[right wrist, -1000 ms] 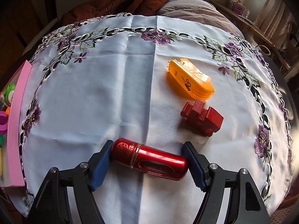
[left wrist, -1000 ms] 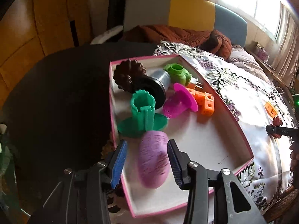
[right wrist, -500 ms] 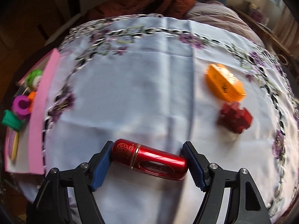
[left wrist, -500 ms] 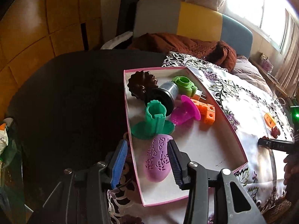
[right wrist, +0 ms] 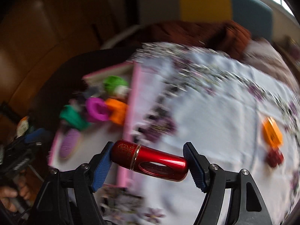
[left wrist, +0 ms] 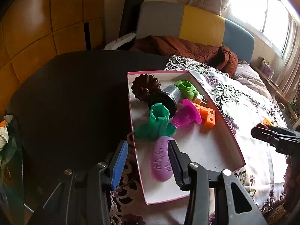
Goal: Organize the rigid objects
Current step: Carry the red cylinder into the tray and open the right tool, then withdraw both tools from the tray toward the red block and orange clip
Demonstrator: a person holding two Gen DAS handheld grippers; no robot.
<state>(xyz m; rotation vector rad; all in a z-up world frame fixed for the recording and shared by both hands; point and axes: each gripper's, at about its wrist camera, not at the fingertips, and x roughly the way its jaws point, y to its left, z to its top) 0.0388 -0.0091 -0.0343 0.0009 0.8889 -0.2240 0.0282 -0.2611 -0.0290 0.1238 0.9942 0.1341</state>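
Observation:
A white box with a pink rim point(left wrist: 221, 120) sits on the embroidered cloth. A purple oval piece point(left wrist: 161, 159) lies loose in its near end. My left gripper point(left wrist: 147, 142) hovers above it, open: the blue pad is outside the box wall and nothing is pressed between the pads. My right gripper point(right wrist: 149, 150) is shut lengthwise on a shiny red cylinder point(right wrist: 150, 159), held in the air by the box's pink wall point(right wrist: 129, 131). That view is blurred. One right-gripper finger point(left wrist: 262, 131) shows in the left wrist view beyond the box.
Inside the box lie a brown fluted mould point(left wrist: 145, 88), a silver-black cylinder point(left wrist: 165, 99), a light green plug point(left wrist: 185, 89), a magenta funnel point(left wrist: 187, 115), orange blocks point(left wrist: 207, 116) and a green piece point(left wrist: 159, 123). An orange case point(right wrist: 271, 131) and a dark red block point(right wrist: 274, 157) rest on the cloth.
My right gripper has swung left and up with the red cylinder, from the orange case and red block to the box. My left gripper drew back slightly, and the purple piece stayed in the box.

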